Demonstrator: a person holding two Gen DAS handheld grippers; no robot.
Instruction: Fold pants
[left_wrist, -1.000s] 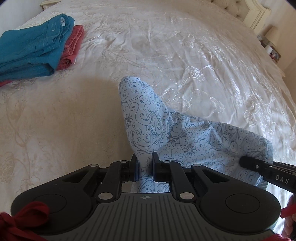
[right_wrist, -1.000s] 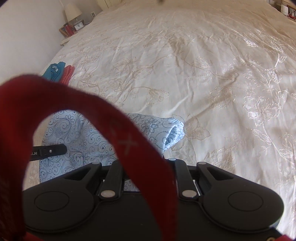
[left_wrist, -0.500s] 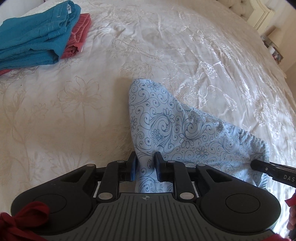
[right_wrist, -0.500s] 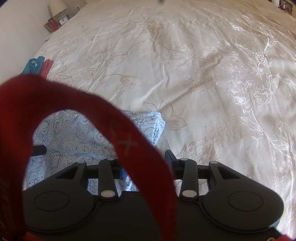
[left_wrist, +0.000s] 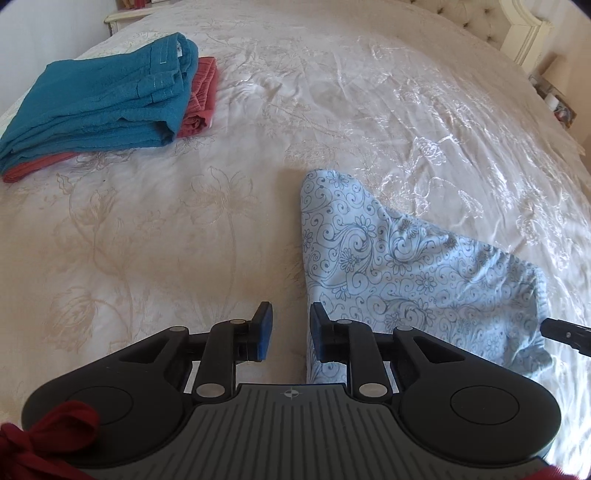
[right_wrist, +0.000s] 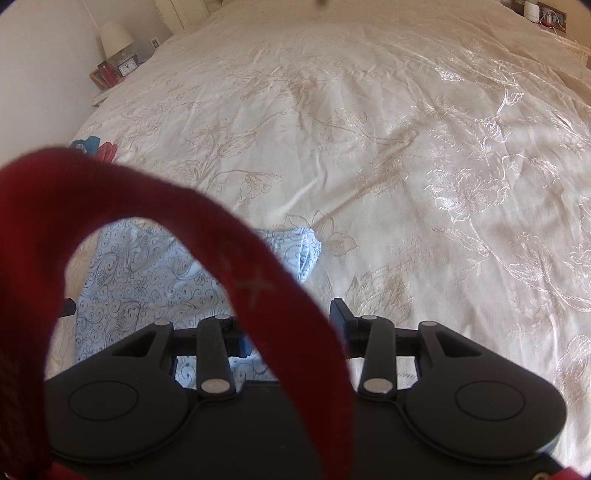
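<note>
Plainly, the likeliest slip from here is the fold coming undone: the light blue cotton pants with a dark scroll-and-flower print (left_wrist: 399, 269) are lying loosely humped on the cream embroidered bedspread (left_wrist: 147, 240), and a finger catching the cloth as either claw is drawing off could drag a layer open. The left claw (left_wrist: 289, 334) is opening, its blue pads standing apart with only bedspread between them; the right-hand pad is sitting just against the pants' near edge, so a snag there is what I would be watching. The right claw (right_wrist: 288, 328) is standing spread, though a red strap (right_wrist: 207, 236) is hiding much of the gap, and whether cloth is lying inside it I cannot tell. The pants are sitting well short of the folded teal towel (left_wrist: 103, 99) and the red cloth (left_wrist: 199, 96) under it, bunched into a rough triangle with the elastic waistband puckering at the far side from the towel.
</note>
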